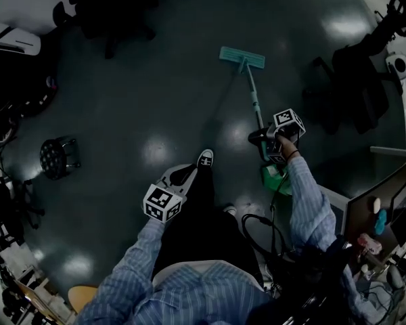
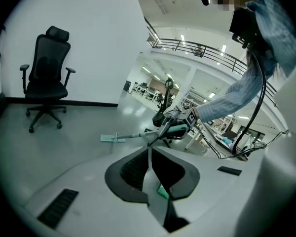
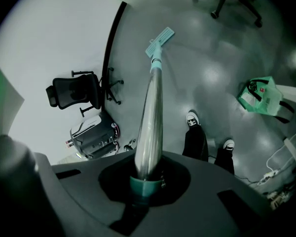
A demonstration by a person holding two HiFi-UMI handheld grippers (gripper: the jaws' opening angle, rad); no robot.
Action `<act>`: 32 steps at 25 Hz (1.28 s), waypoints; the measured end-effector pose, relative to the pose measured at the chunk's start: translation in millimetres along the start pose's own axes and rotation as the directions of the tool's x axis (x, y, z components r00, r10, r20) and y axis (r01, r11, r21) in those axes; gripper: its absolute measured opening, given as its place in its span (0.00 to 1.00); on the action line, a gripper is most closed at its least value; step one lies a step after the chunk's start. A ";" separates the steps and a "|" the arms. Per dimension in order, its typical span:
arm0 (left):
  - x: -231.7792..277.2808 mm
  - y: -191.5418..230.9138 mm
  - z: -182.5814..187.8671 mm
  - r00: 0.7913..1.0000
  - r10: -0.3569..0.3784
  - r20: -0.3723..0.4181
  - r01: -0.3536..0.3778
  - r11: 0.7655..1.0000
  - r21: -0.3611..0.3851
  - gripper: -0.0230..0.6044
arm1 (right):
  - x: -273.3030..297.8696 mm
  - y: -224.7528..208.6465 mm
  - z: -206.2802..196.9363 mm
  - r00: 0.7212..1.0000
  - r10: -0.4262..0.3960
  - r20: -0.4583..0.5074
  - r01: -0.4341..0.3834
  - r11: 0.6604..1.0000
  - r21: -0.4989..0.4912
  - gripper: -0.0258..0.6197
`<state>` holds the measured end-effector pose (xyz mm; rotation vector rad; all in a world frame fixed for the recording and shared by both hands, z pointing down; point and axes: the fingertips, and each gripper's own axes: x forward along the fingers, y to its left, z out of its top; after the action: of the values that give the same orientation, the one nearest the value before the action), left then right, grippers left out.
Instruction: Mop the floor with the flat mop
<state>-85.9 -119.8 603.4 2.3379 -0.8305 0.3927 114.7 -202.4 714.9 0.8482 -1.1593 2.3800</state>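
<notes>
The flat mop lies with its teal head point(image 1: 242, 57) flat on the dark floor, well ahead of me. Its silver handle point(image 1: 254, 100) slants back to my right gripper point(image 1: 262, 139), which is shut on the teal grip end. In the right gripper view the handle point(image 3: 151, 112) rises from between the jaws to the mop head point(image 3: 159, 41). My left gripper point(image 1: 181, 179) hangs lower left, beside my leg, shut with nothing in it. Its closed jaws point(image 2: 149, 151) face the mop head point(image 2: 112, 138) and the right gripper point(image 2: 176, 120).
A green bag point(image 1: 276, 179) sits on the floor just behind the right gripper. A black stool point(image 1: 57, 156) stands to the left, a dark chair point(image 1: 355, 90) to the right. An office chair point(image 2: 46, 80) stands by the white wall. Desks with cables crowd the lower right.
</notes>
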 end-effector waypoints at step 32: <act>-148.3 -236.2 -145.1 0.982 0.119 0.145 -0.124 0.992 0.031 0.05 | -47.2 -313.1 -436.5 0.982 -0.061 -0.181 0.055 0.998 -0.041 0.06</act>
<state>-55.1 186.4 539.0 2.3812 -1.0465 0.2975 166.0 331.2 655.7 0.6284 -1.0856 2.3273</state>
